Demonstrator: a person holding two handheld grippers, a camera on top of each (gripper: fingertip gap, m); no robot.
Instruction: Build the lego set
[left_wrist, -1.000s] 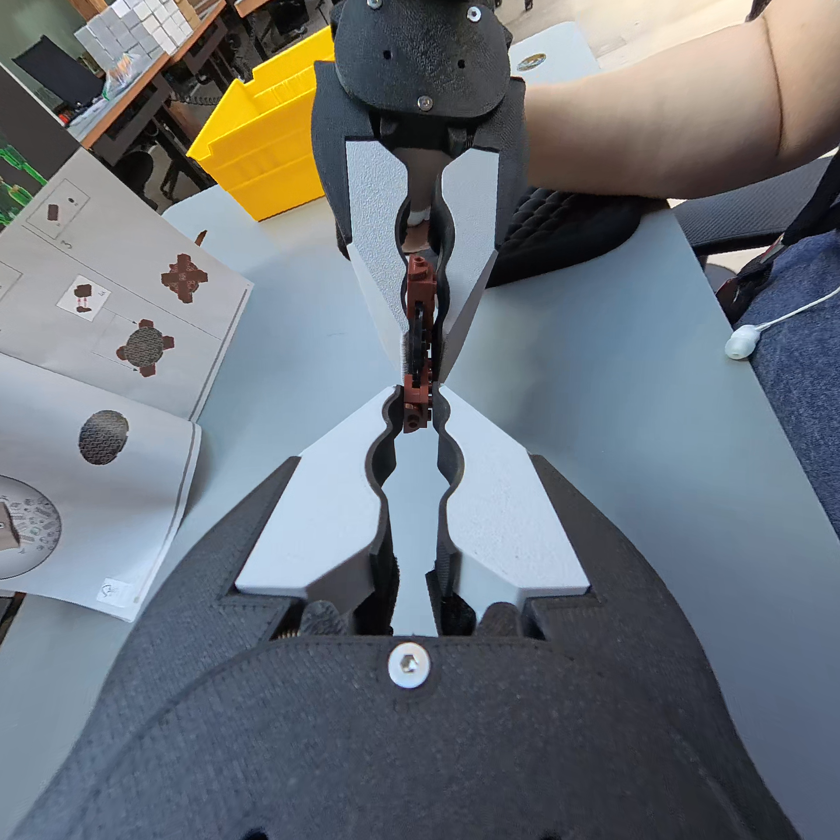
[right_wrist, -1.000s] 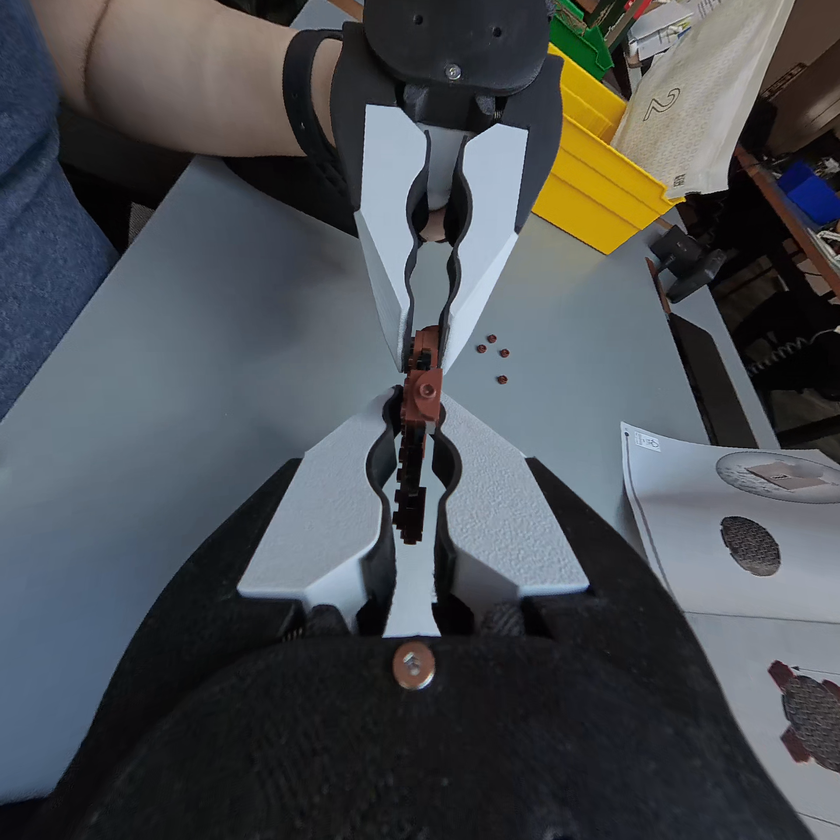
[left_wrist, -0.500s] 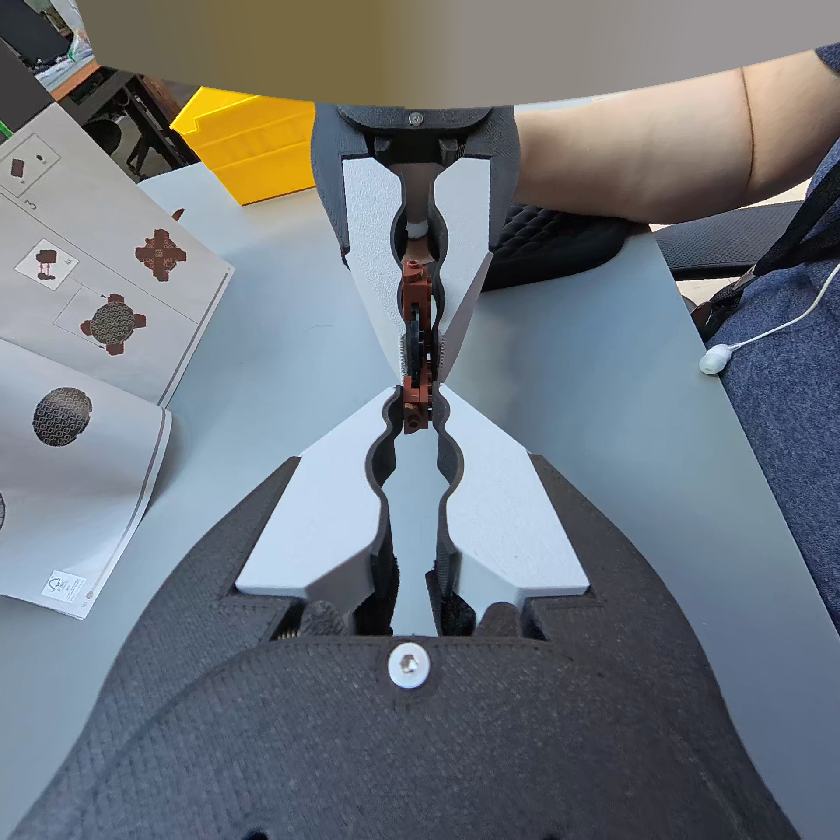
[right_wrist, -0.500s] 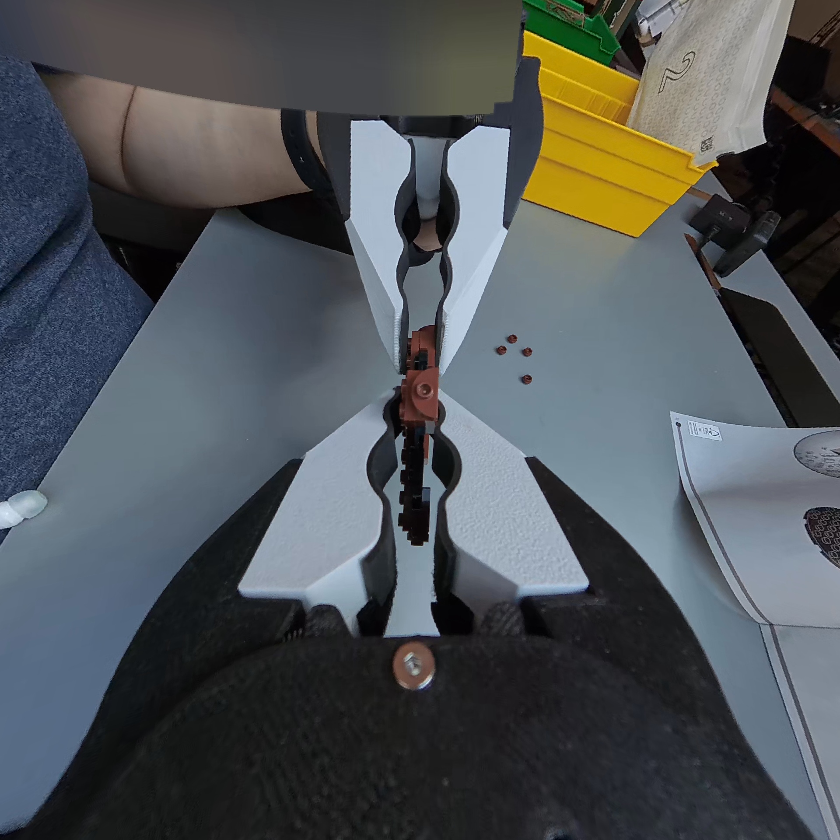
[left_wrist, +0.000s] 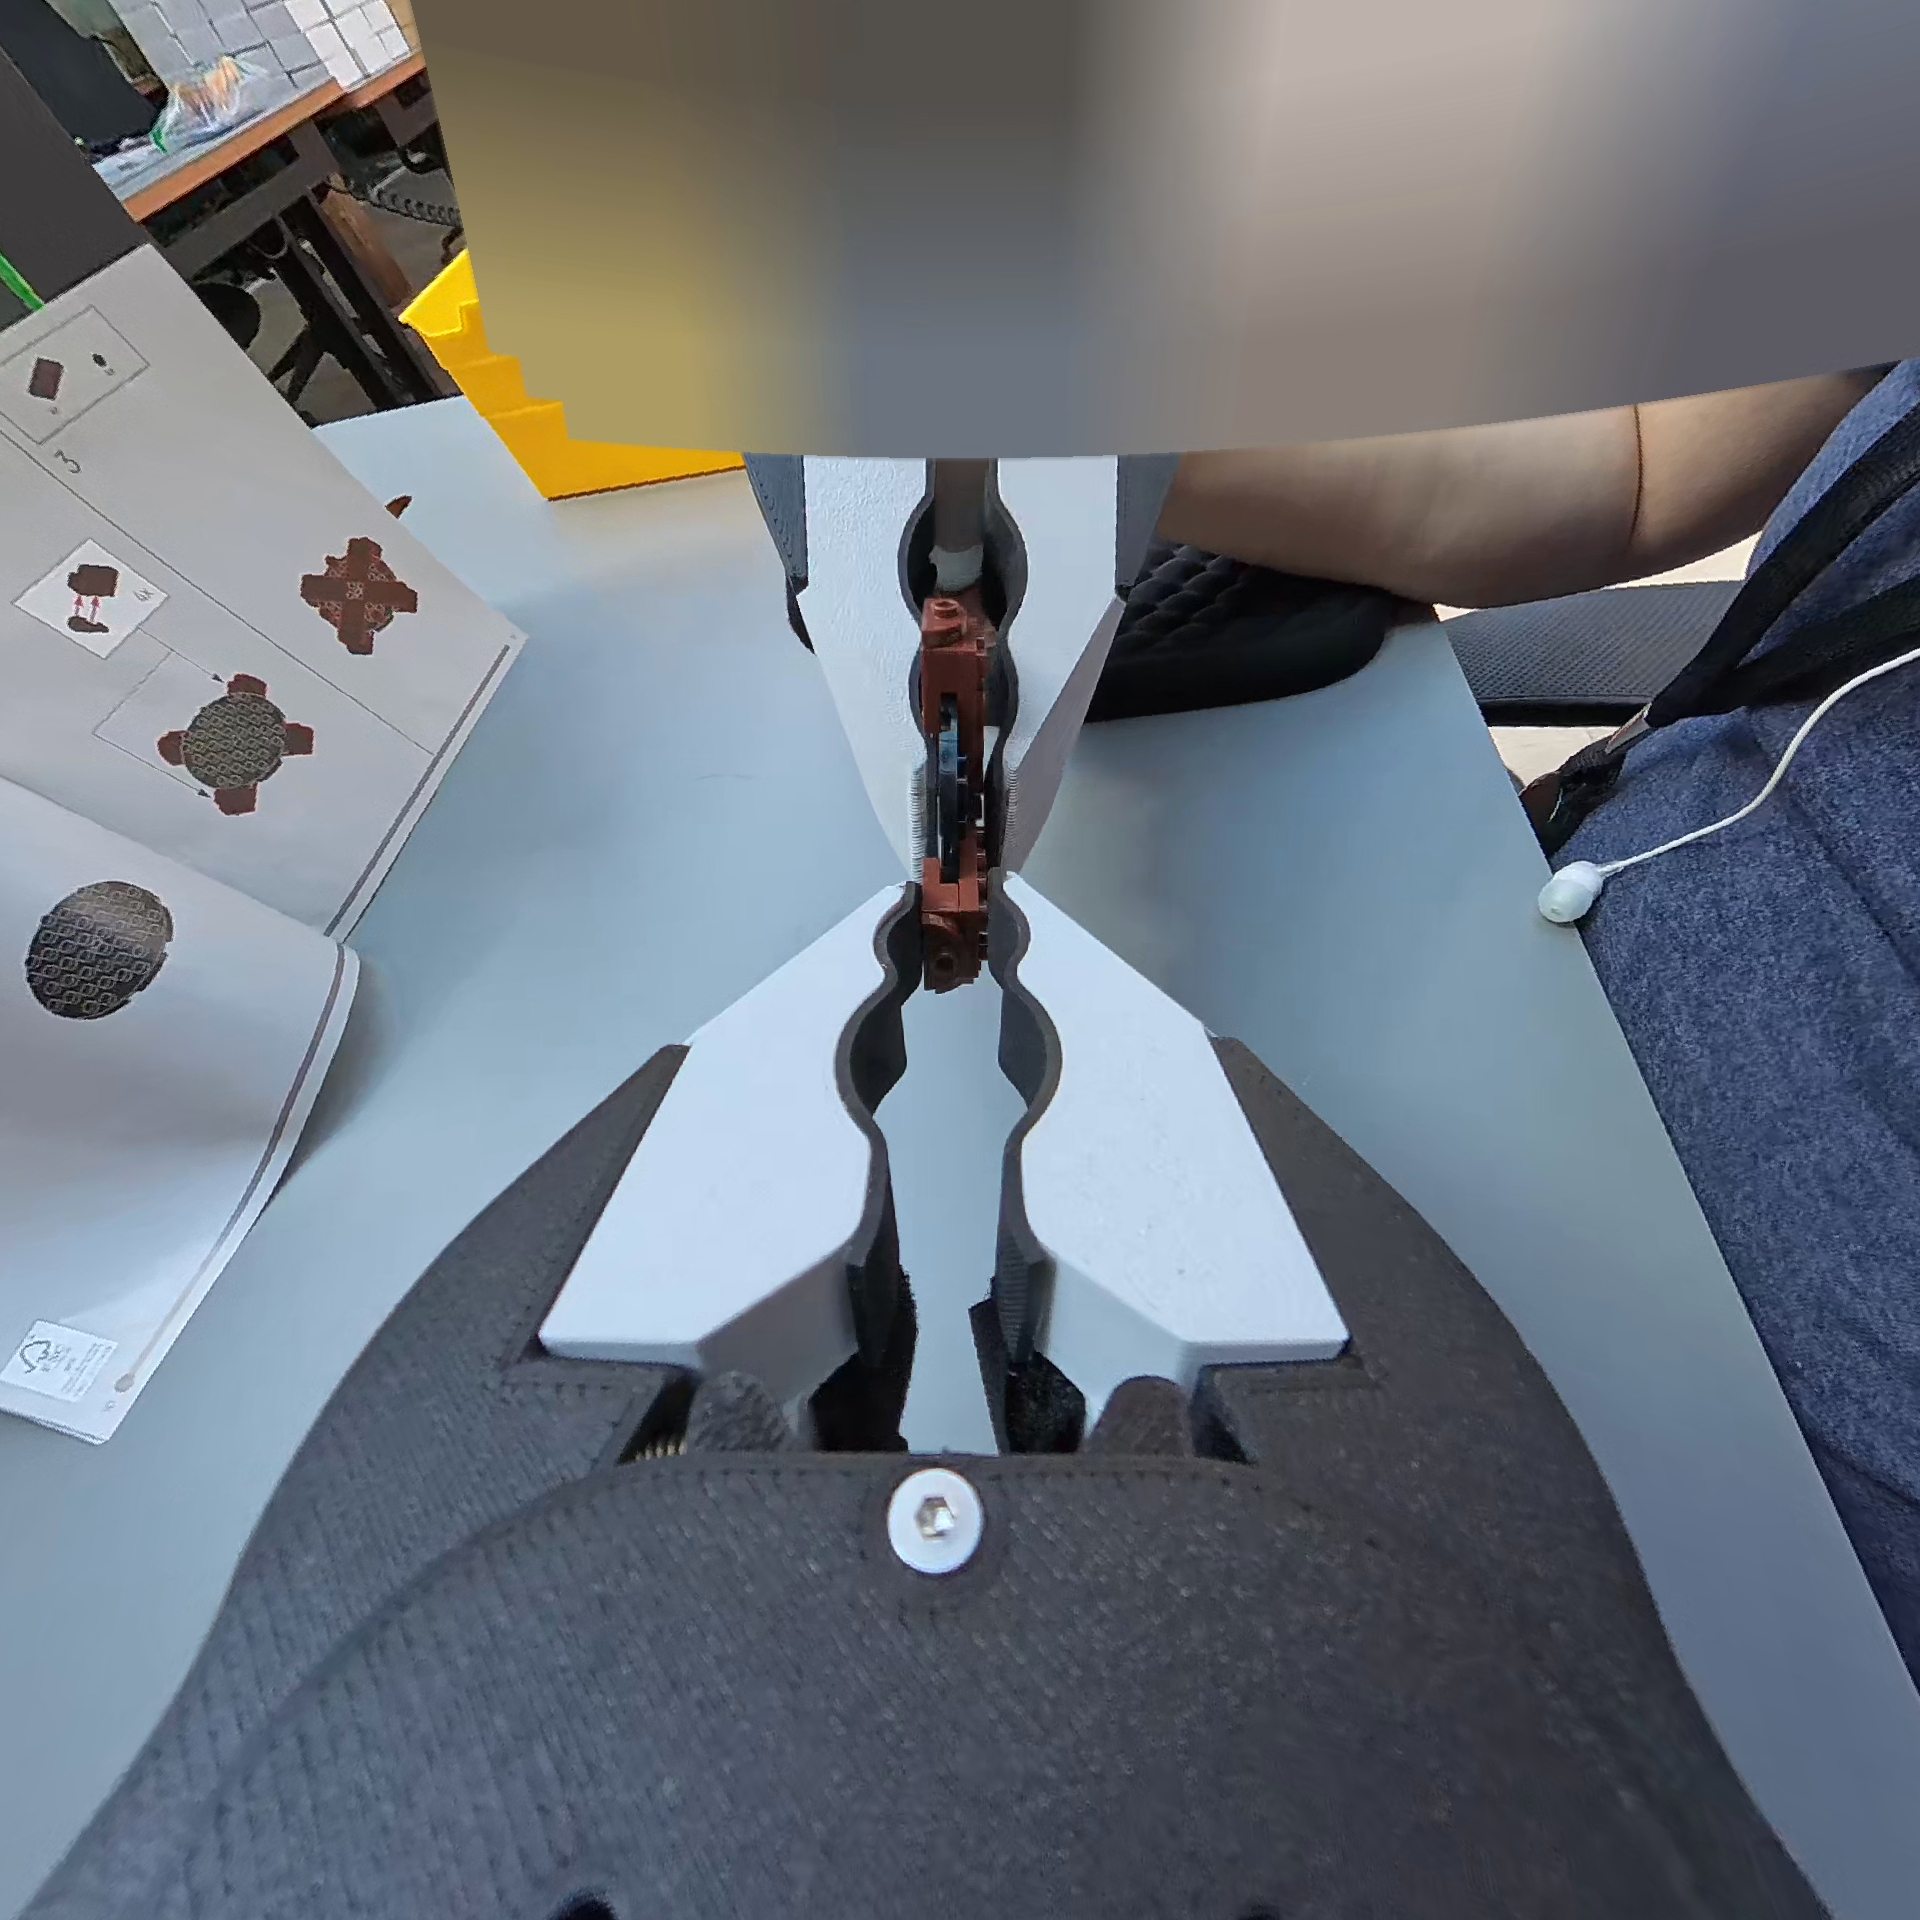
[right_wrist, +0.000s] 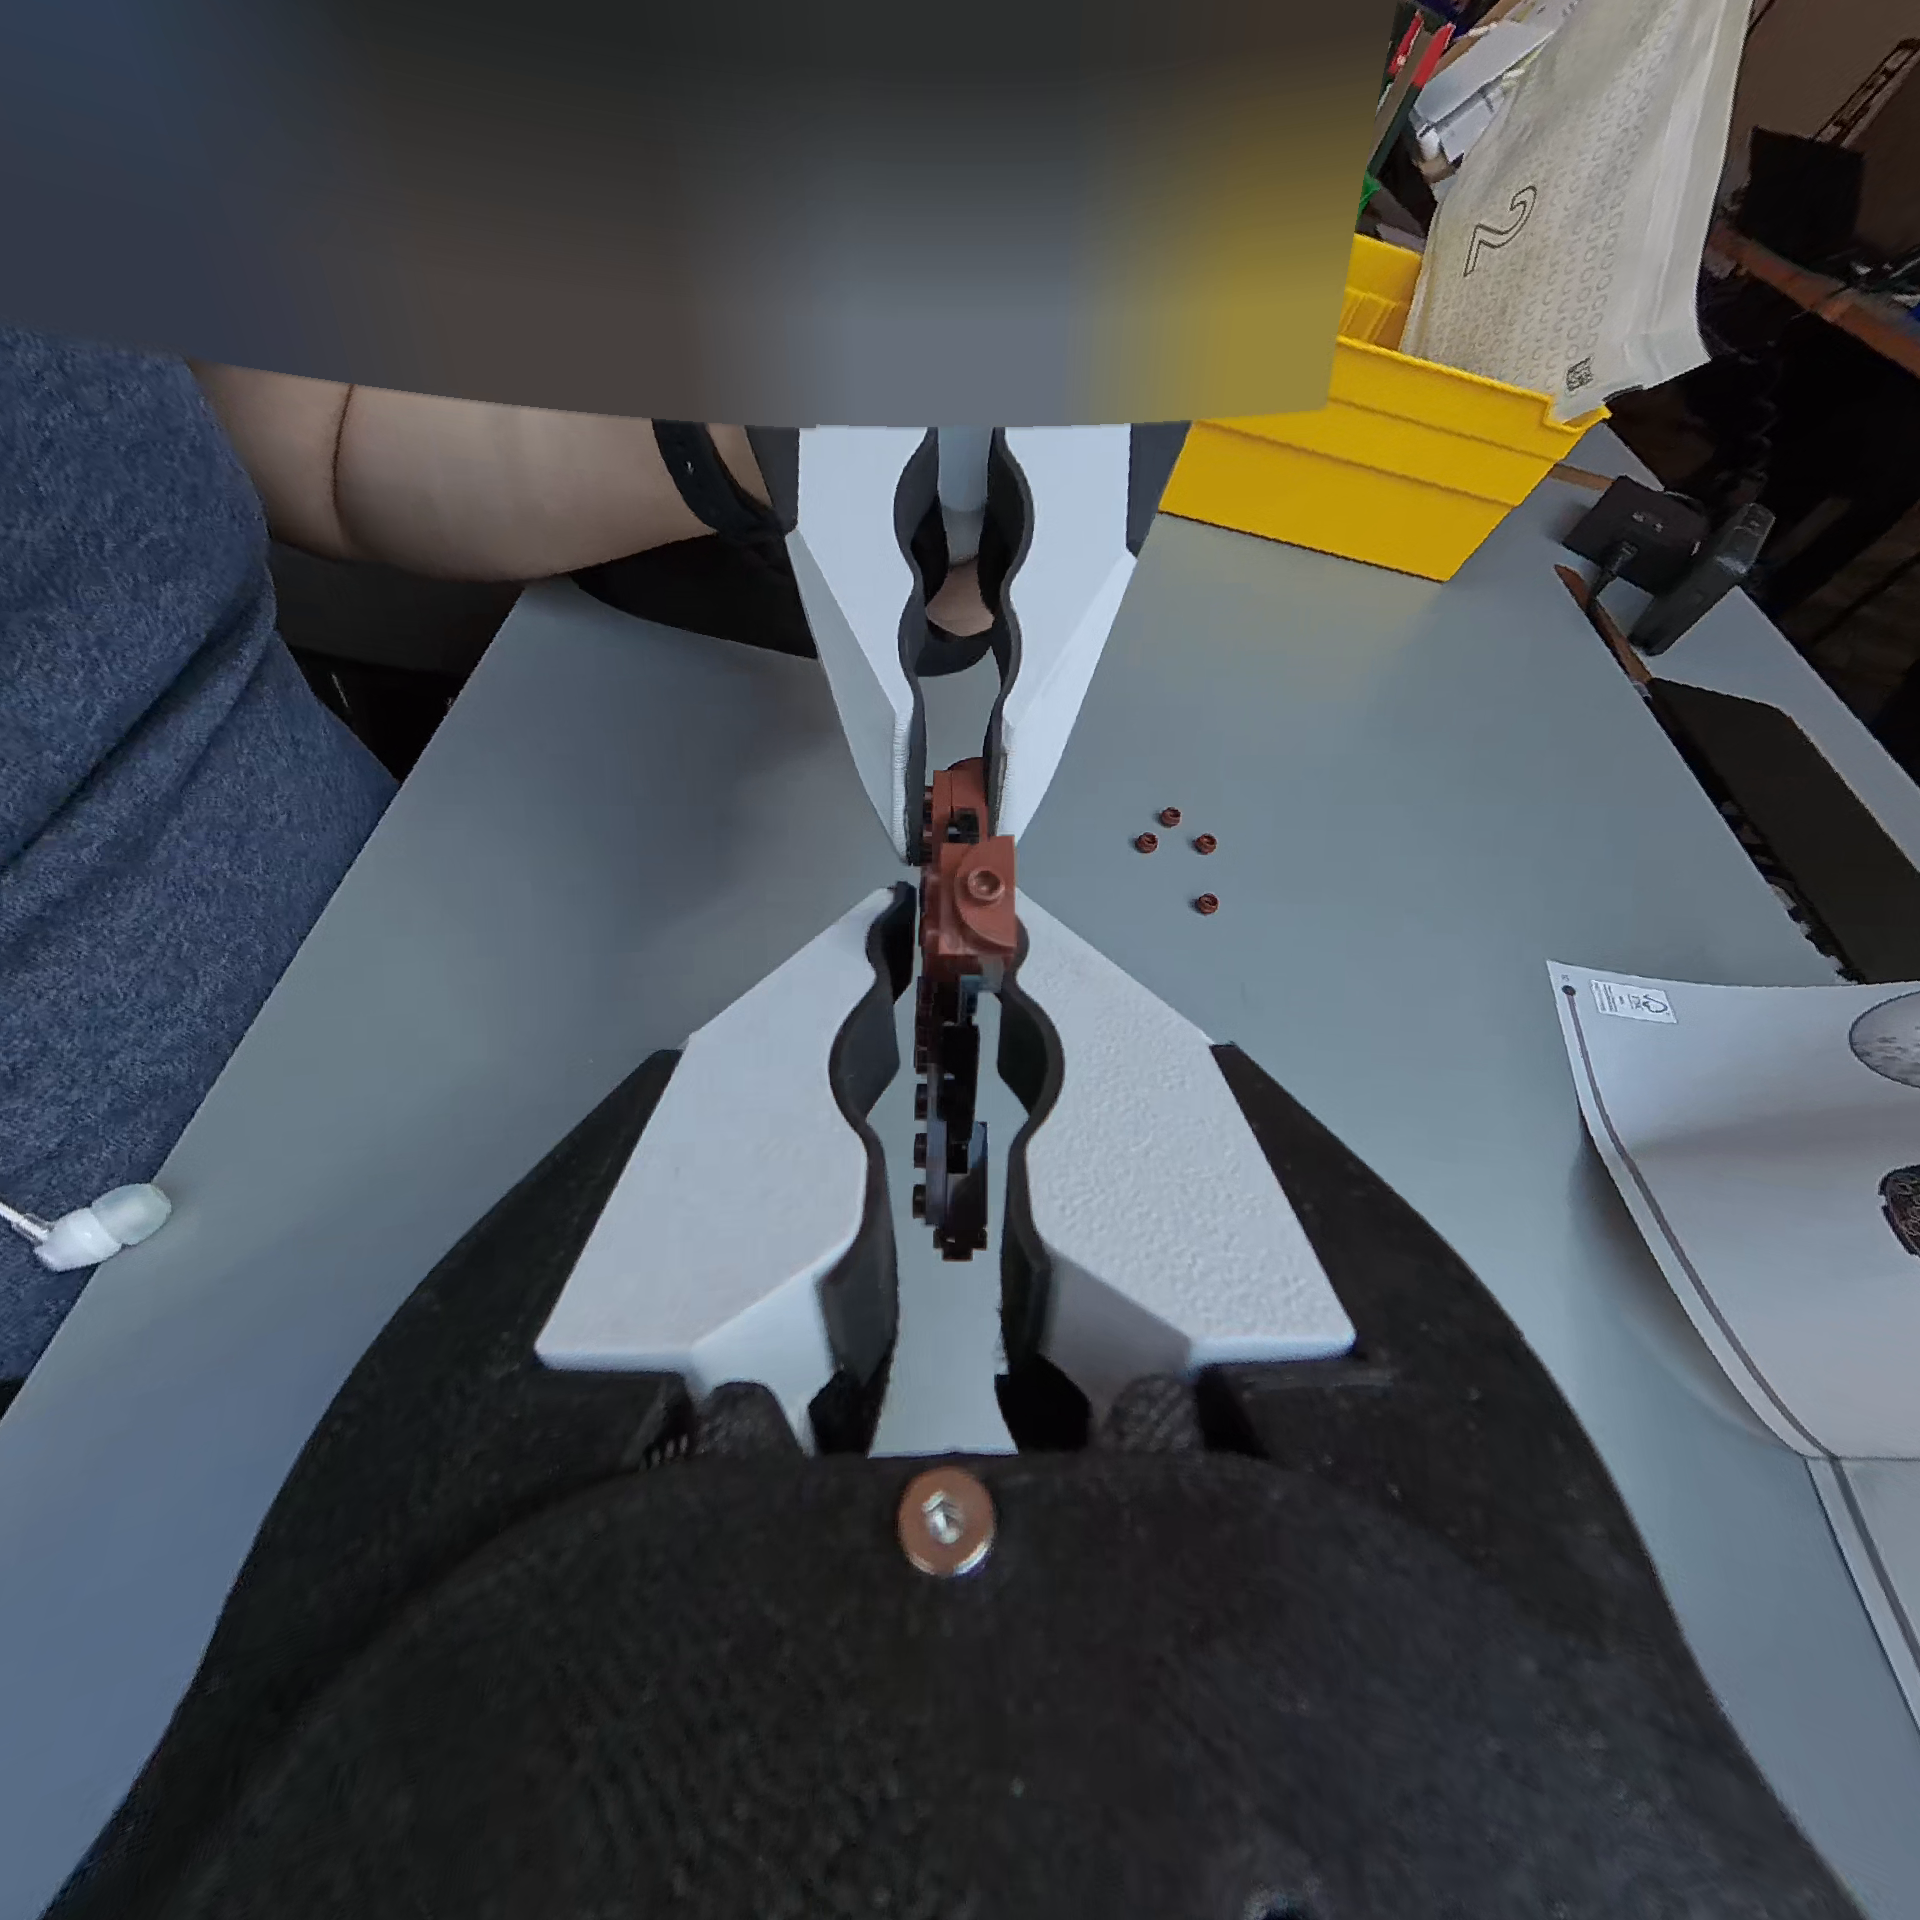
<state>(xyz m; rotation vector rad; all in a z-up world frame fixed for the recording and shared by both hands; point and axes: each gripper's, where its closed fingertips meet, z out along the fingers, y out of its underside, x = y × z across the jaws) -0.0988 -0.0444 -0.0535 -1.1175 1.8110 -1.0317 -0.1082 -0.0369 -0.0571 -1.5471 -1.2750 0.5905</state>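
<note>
The lego assembly (left_wrist: 951, 790) — a thin stack of reddish-brown and black pieces seen edge-on — hangs in the air above the grey bench (left_wrist: 644, 790), held at both ends. The left gripper (left_wrist: 951, 925) pinches its near end in the left wrist view, fingertips pressed against the brown brick. Opposite, tip to tip, the right gripper (right_wrist: 956, 935) is clamped on the same assembly; in the right wrist view a brown piece with a round stud sits at its fingertips and the black plates run back between its fingers (right_wrist: 769, 1122).

On the bench to the right in the right wrist view lie four small brown round studs (right_wrist: 1179, 852), loose and close together, apart from the grippers. An open instruction booklet (left_wrist: 208, 665) lies flat at the left of the left wrist view, showing pictures of brown and dark round parts. Behind it stands a yellow bin (left_wrist: 540, 416). A white earbud (left_wrist: 1569, 894) on its cord rests at the bench edge beside the person's blue clothing, and a bare forearm (left_wrist: 1403, 520) reaches in behind the right gripper.
</note>
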